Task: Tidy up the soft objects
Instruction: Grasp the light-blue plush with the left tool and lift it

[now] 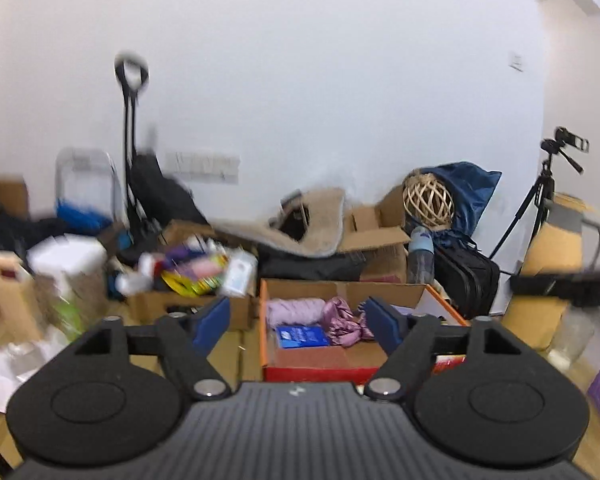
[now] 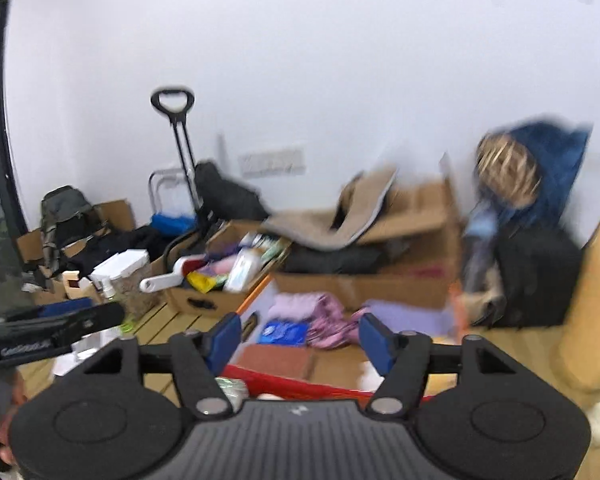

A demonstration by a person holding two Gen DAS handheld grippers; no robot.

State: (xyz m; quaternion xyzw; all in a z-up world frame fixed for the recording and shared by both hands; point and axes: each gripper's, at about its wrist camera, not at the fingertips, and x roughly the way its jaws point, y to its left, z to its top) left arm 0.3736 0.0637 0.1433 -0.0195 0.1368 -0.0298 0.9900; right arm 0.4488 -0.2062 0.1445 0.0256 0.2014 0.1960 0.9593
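An orange-edged cardboard box point(image 1: 262, 320) sits on the wooden floor. In it lie a lilac knitted cloth point(image 1: 294, 310), a crumpled pink satin cloth point(image 1: 342, 322) and a blue packet point(image 1: 302, 336). My left gripper point(image 1: 298, 324) is open and empty, raised in front of the box. In the right wrist view the same box point(image 2: 256, 292) shows the lilac cloth point(image 2: 296, 304), the pink cloth point(image 2: 332, 326) and the blue packet point(image 2: 284, 332). My right gripper point(image 2: 300, 338) is open and empty above the box's near red edge point(image 2: 296, 386). The left gripper's body point(image 2: 52, 330) shows at the left.
A second cardboard box point(image 1: 188, 276) full of bottles and packets stands left of the orange box. Behind are a beige mat point(image 1: 300, 224), black bags, a wicker ball point(image 1: 428, 200), a blue bag point(image 1: 468, 184), a trolley handle point(image 1: 131, 76) and a tripod point(image 1: 548, 184).
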